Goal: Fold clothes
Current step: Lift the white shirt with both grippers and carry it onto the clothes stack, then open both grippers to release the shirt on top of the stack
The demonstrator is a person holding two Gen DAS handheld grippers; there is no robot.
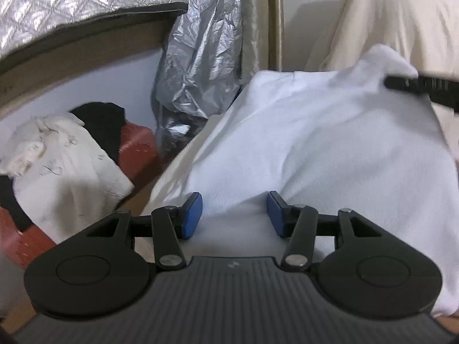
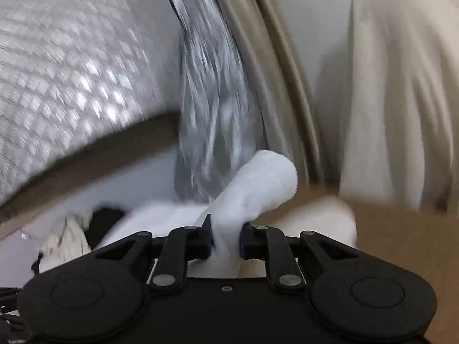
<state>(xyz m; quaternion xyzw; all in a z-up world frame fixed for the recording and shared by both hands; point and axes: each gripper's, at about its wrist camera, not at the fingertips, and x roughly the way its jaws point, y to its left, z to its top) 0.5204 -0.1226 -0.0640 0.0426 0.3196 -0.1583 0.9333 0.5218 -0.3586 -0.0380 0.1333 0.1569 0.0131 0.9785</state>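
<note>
White garment (image 1: 330, 149) is what both grippers are working on: a soft, thick, fleecy-looking cloth that billows in a broad mound directly ahead of the left gripper (image 1: 233, 215) and rises toward the upper right of that view. It looks light and limp, with no stiffness of its own; I judge it will sag, bunch and drape wherever it is not held, and it should not slip easily from rubbery pads because the nap gives some grip.

The left gripper is spread, its blue pads (image 1: 192, 215) standing apart with the cloth's lower edge lying between and just ahead of them; nothing is pinched there. The right gripper (image 2: 226, 240) is pressed together on a bunched corner of the same garment (image 2: 258, 189), which sticks up past the fingertips as a rolled, rounded tuft. In the left view a dark finger of that right gripper (image 1: 416, 86) shows at the raised far corner, up and to the right.

The best hold, as I see it, is at hems and corners, pinching a single edge, not a thick wad, so the panel hangs flat. The free near edge in front of the left gripper seems the natural second hold.

Off to the left of the left gripper lies a pile of other clothes (image 1: 57, 157), well apart.
</note>
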